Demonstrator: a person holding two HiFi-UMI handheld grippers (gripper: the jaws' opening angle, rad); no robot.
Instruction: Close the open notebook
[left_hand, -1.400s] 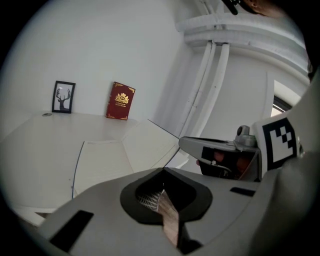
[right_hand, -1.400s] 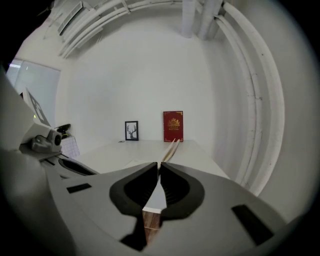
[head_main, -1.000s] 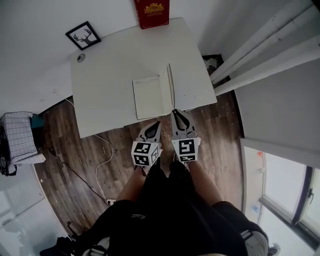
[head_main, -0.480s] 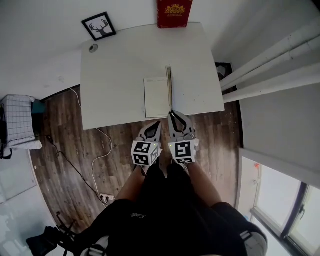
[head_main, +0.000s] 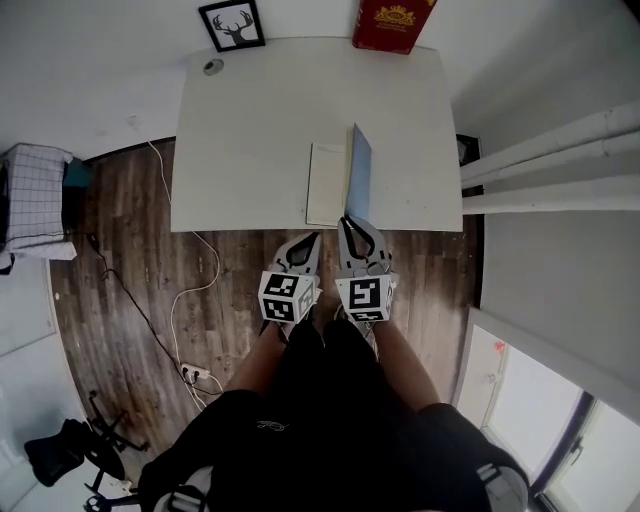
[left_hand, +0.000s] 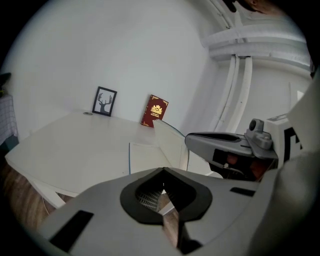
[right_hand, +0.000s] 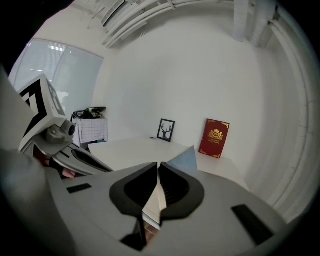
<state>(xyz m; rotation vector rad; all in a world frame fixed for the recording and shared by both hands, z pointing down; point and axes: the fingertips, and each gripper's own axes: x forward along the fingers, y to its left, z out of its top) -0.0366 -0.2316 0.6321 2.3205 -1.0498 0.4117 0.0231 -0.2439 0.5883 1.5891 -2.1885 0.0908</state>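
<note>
Since before: a second ago the notebook (head_main: 327, 185) lay with a wide cream page open. Half a second ago its right half stood edge-on, showing as a thin line. Now that half has swung further, and the blue cover (head_main: 360, 185) shows its outer face in the head view.
My hands since before: both grippers have kept their place at the near edge of the table (head_main: 250, 130).
Where the notebook is: on the white table, right of the middle, with its near short edge close to the table's near edge.
Long axis: the spine runs straight away from me toward the far wall, where the red book (head_main: 393, 22) stands. The framed deer picture (head_main: 231, 24) stands left of that book.
How it lies: one half is flat, cream page up, left of the spine. The blue cover rises steeply from the spine on the right.
Right gripper (head_main: 350, 222): jaws drawn almost together at the notebook's near end, with a pale strip of its page edge between them.
Left gripper (head_main: 312, 240): jaws closed on nothing, just beside the right one, short of the table edge and over the wooden floor (head_main: 130, 260).
</note>
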